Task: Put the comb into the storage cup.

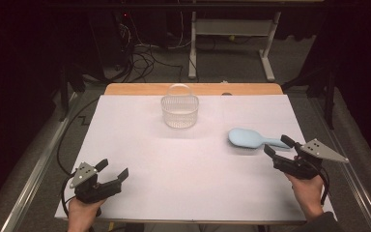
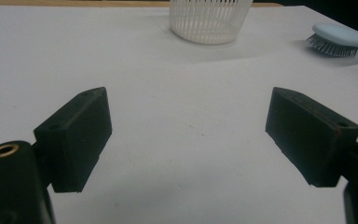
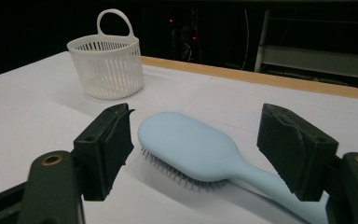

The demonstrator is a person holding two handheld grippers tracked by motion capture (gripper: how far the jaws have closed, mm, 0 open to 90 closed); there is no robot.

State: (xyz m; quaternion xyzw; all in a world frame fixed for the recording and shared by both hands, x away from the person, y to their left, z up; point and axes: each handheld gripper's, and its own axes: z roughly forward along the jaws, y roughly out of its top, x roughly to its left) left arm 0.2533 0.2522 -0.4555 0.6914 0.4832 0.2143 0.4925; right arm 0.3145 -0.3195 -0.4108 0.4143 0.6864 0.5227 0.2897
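Observation:
A light blue hairbrush (image 1: 252,139) lies bristles down on the white table cover, right of centre, its handle pointing right. My right gripper (image 1: 278,145) is open with its jaws on either side of the handle end, not touching it. From the right gripper view the brush (image 3: 200,156) lies between and just beyond the spread jaws. A white slatted basket (image 1: 179,109) with a loop handle stands upright at the back centre, seen too as the basket (image 3: 107,65) and the basket (image 2: 209,18). My left gripper (image 1: 112,170) is open near the front left corner, nothing between its jaws.
The white cover (image 1: 174,159) spans most of the table, with a wooden edge (image 1: 140,89) showing at the back. Beyond the table are cables on the floor and a white desk frame (image 1: 265,48). From the left gripper view the hairbrush (image 2: 338,39) sits at the far right.

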